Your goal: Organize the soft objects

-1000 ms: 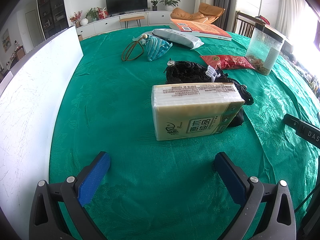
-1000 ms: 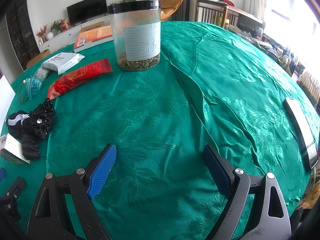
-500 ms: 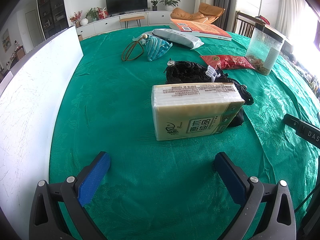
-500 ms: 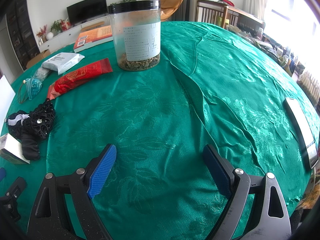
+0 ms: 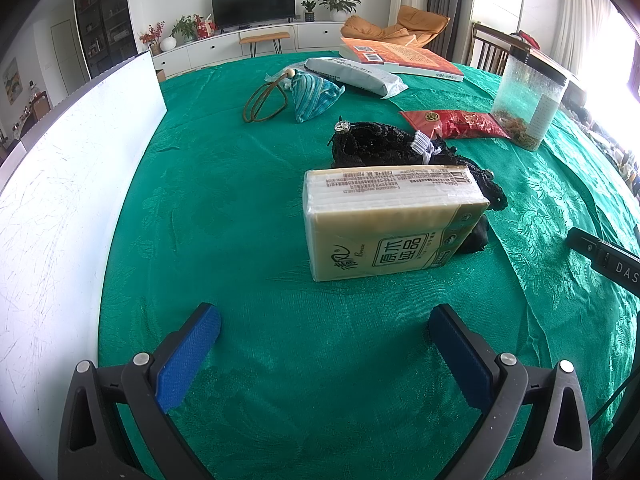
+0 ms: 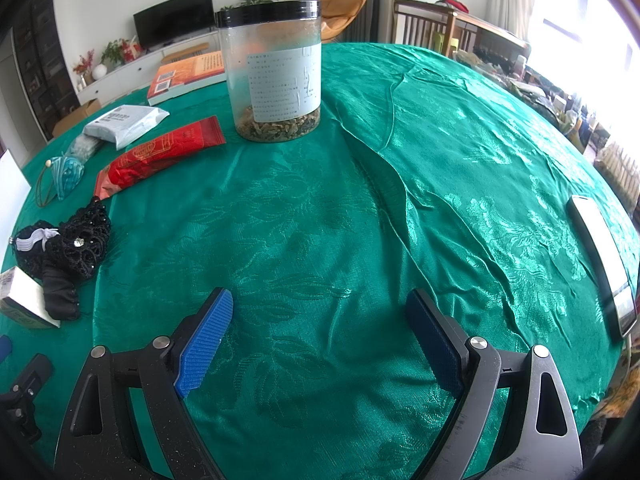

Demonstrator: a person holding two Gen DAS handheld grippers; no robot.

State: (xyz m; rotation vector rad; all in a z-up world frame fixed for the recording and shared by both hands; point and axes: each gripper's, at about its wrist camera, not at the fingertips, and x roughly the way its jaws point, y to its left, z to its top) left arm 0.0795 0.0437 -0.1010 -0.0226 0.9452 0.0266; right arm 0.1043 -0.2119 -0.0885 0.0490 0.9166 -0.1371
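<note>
Left gripper [image 5: 325,316] low over the green tablecloth [image 5: 224,200], jaws wide apart with nothing between them, aimed at a wrapped tissue pack [image 5: 390,220] lying just ahead. Directly behind the pack and touching it, a black lace fabric bundle [image 5: 384,146] with a white band. Farther back, a teal striped pouch [image 5: 314,94] with a brown cord, a white mailer bag [image 5: 352,74], an orange book [image 5: 400,56], a red packet [image 5: 456,124] and a clear jar [image 5: 528,100]. Only in the left wrist view: a white board [image 5: 60,200] along the left edge of the table. Right gripper [image 6: 319,302] likewise spread open and empty, over bare cloth well apart from the soft things. Only in the right wrist view: a phone [image 6: 604,264] lying at the far right edge. From there, bundle [image 6: 64,248] and pack corner [image 6: 24,300] at far left, jar [image 6: 276,72] straight ahead.
</note>
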